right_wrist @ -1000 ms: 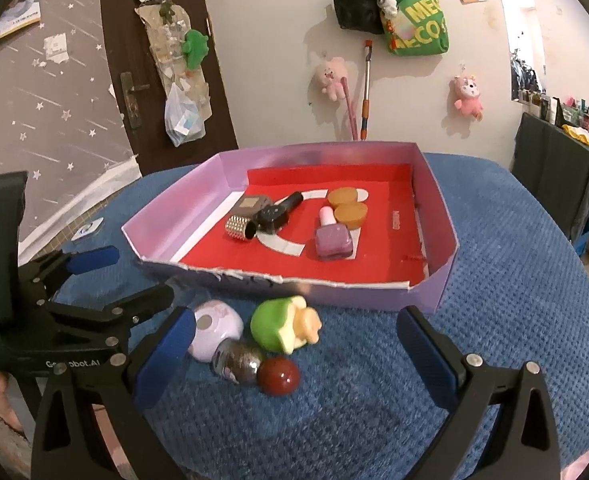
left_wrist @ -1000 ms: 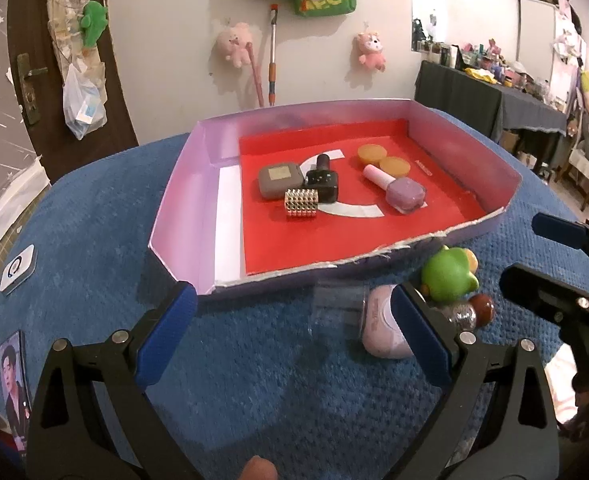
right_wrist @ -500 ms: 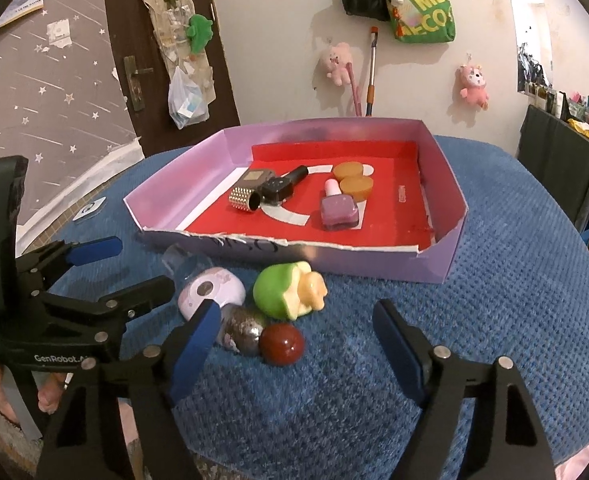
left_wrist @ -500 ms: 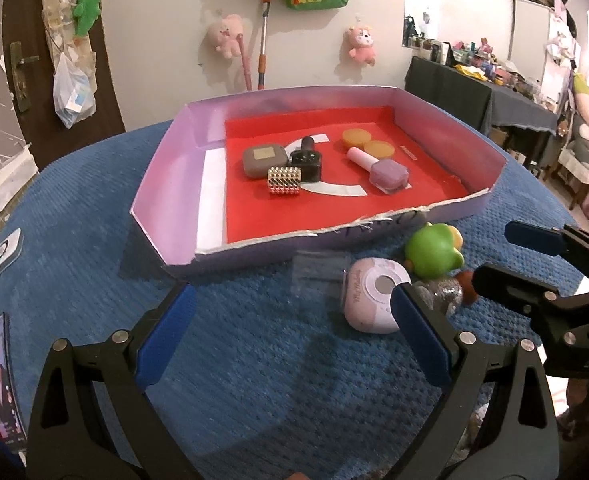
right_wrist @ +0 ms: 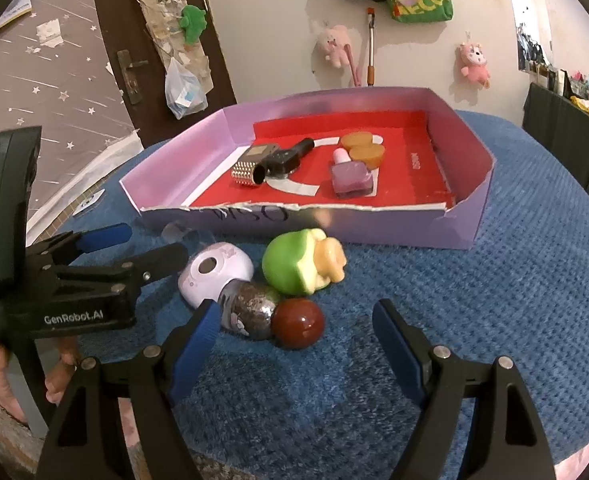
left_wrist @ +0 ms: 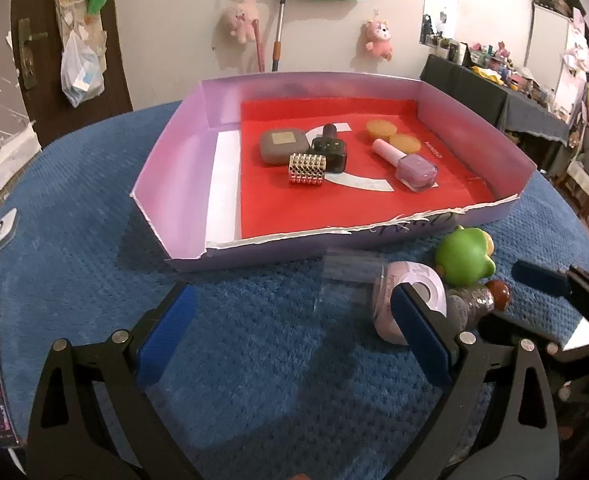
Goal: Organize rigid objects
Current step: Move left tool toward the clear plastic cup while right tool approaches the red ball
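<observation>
Ahead, both tongs [left_wrist: 290, 328] [right_wrist: 296, 334] wide open, empty, purple box [right_wrist: 374, 228] behind toys [right_wrist: 294, 266].

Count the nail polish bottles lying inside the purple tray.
2. The black bottle lies mid-tray beside the studded cube; the lilac bottle with the pink cap lies to its right, by the orange discs. Nothing seems hidden inside the tray.

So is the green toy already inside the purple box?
No, the green toy lies on the blue cloth in front of the purple box, outside its torn front wall.
</observation>
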`<control>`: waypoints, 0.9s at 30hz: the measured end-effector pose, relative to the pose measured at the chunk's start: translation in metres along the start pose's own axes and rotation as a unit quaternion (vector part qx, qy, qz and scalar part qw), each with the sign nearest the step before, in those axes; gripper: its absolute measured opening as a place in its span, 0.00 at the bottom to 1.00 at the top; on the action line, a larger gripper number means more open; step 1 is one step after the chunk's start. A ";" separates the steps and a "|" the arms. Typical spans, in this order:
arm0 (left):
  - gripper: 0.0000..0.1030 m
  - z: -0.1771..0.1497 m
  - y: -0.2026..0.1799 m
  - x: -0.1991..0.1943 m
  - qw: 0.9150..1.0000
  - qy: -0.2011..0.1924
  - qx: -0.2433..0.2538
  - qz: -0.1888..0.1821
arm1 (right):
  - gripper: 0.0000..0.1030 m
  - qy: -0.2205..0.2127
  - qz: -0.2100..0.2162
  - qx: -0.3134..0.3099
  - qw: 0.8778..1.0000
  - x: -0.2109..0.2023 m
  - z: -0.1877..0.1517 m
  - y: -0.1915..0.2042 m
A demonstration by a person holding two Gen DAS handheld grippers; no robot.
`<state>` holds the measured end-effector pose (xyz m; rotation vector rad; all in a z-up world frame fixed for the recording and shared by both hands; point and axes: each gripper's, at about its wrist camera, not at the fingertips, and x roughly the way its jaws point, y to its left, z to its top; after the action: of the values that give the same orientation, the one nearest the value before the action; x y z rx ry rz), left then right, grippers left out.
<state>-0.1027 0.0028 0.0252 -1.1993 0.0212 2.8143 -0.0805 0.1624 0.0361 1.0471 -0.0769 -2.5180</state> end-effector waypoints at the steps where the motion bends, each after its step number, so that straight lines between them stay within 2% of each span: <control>1: 0.96 0.001 0.000 0.002 1.000 0.001 -0.001 0.000 | 0.79 0.002 0.001 0.000 1.000 0.001 -0.001 0.000; 14: 0.96 -0.004 0.019 0.009 1.000 0.007 -0.006 0.029 | 0.79 0.007 -0.017 -0.004 1.000 0.002 -0.005 -0.003; 20: 0.96 -0.005 0.019 0.010 1.000 0.010 -0.018 0.002 | 0.79 0.004 -0.006 -0.006 1.000 0.008 -0.001 0.005; 22: 0.96 -0.004 0.011 0.009 1.000 0.006 -0.005 -0.004 | 0.78 0.003 -0.009 -0.011 1.000 0.010 -0.001 0.008; 25: 0.96 -0.004 0.005 0.008 1.000 0.000 0.011 0.008 | 0.74 -0.001 -0.002 -0.004 1.000 0.011 -0.001 0.006; 26: 0.95 -0.004 0.004 0.009 1.000 0.002 0.011 0.007 | 0.73 0.000 -0.001 -0.004 1.000 0.011 0.000 0.006; 27: 0.95 -0.005 0.005 0.009 1.000 0.003 0.010 0.005 | 0.67 0.001 0.003 -0.006 1.000 0.011 0.000 0.006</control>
<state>-0.1056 -0.0014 0.0154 -1.2064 0.0546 2.8123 -0.0851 0.1524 0.0298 1.0436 -0.0640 -2.5084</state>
